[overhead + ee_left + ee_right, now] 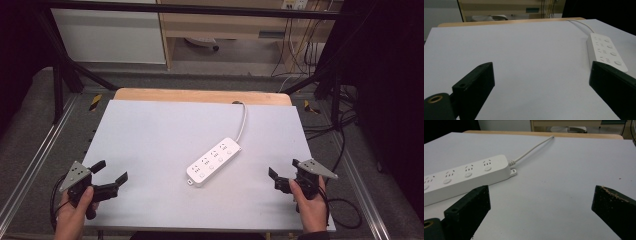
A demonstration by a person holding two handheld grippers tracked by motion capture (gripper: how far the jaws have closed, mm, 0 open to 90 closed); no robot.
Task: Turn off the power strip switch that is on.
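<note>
1. The white power strip [214, 161] lies flat near the middle of the table, set on a diagonal, its cord [243, 120] running from the far end toward the back edge of the table
2. The left gripper [111, 171] rests at the near left corner with its jaws spread wide and nothing between them; the right gripper [284, 173] sits at the near right with jaws likewise wide apart and empty. Both are well apart from the strip
3. The strip looks like a rigid plastic bar, light to moderate in weight, so I judge it will lift as one piece without sagging
4. Its shell is smooth and glossy, so it is probably slippery; a squeeze across the narrow width, on the two long side walls, seems the surest hold
5. A grip near the middle should balance it; a grip at one end would likely let it tip and swing
6. The cord is stiff enough to drag and may tug the far end as the strip moves
7. In the right gripper view the small mounting tab [513, 172] beside the cord exit looks thin and poor for holding
8. The table [150, 130] has a pale, matte, flat sheet on top, with a wooden edge at the back
9. Beyond it stand a dark frame, a wooden desk and trailing cables on a grey floor
</note>
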